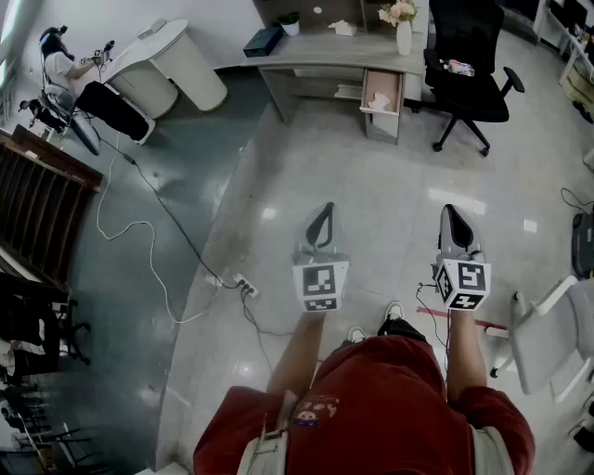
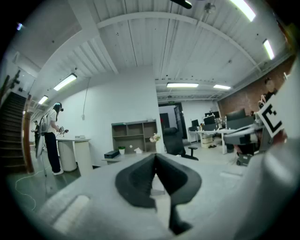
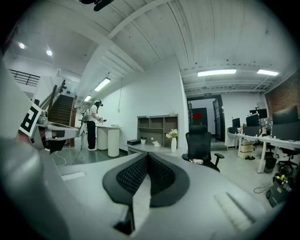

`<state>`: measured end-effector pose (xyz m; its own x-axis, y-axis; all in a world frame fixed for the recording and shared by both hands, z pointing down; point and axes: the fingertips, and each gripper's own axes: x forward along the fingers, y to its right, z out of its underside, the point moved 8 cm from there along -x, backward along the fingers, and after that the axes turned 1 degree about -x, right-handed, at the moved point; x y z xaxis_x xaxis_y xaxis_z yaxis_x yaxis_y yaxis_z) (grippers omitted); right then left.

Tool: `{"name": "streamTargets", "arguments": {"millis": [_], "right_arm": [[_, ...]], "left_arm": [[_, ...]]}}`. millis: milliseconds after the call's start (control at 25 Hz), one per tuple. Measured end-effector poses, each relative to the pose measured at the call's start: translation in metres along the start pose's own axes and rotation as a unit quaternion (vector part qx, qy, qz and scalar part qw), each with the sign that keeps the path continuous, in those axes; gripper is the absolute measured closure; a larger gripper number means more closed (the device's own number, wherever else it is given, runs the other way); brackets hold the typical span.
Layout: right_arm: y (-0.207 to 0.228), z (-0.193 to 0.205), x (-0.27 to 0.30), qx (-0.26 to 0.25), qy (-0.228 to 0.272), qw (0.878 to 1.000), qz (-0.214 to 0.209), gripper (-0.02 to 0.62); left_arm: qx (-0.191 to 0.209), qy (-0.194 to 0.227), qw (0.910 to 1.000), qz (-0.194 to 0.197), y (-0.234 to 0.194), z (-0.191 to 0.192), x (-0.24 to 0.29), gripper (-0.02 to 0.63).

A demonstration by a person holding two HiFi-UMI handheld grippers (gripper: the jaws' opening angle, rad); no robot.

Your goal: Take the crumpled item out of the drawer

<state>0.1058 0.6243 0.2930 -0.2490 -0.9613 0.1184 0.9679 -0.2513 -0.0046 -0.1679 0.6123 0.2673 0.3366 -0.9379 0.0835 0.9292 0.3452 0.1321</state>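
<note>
Far ahead in the head view, a grey desk (image 1: pixel 325 54) has one drawer (image 1: pixel 381 91) pulled open. A white crumpled item (image 1: pixel 379 99) lies inside it. My left gripper (image 1: pixel 321 221) and right gripper (image 1: pixel 452 219) are held level over the floor, well short of the desk. Both are shut with nothing between their jaws. In the left gripper view the left gripper (image 2: pixel 155 157) points toward the desk. The right gripper (image 3: pixel 148 154) does the same in the right gripper view. The drawer is hidden behind the jaws in both gripper views.
A black office chair (image 1: pixel 469 74) stands right of the drawer. A vase of flowers (image 1: pixel 403 32) and another white crumpled thing (image 1: pixel 343 28) sit on the desk. A power strip (image 1: pixel 244 287) with cables lies on the floor at left. A person (image 1: pixel 58 67) stands by a white round table (image 1: pixel 172 65). A white chair (image 1: pixel 555 343) is near my right.
</note>
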Motion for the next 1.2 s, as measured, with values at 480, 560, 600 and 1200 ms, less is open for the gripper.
{"name": "streamTargets", "arguments": {"millis": [480,560,600,1200], "right_arm": [[0.036,0.001,0.015,0.011,0.006,1.0,-0.014,0.595],[0.043,0.001,0.02,0.018,0.003,1.0,-0.016,0.595],[0.047,0.002,0.022,0.022,0.002,1.0,-0.018,0.595],[0.116,0.023,0.047,0.043,-0.021,0.999,-0.024,0.477]], "left_arm": [[0.01,0.0,0.9999,-0.001,0.028,-0.006,0.025,0.607],[0.012,-0.002,0.9999,0.001,0.032,-0.007,0.032,0.607],[0.013,-0.004,0.9999,0.001,0.035,-0.007,0.034,0.607],[0.008,-0.065,0.9978,-0.006,0.085,0.006,0.098,0.607]]}}
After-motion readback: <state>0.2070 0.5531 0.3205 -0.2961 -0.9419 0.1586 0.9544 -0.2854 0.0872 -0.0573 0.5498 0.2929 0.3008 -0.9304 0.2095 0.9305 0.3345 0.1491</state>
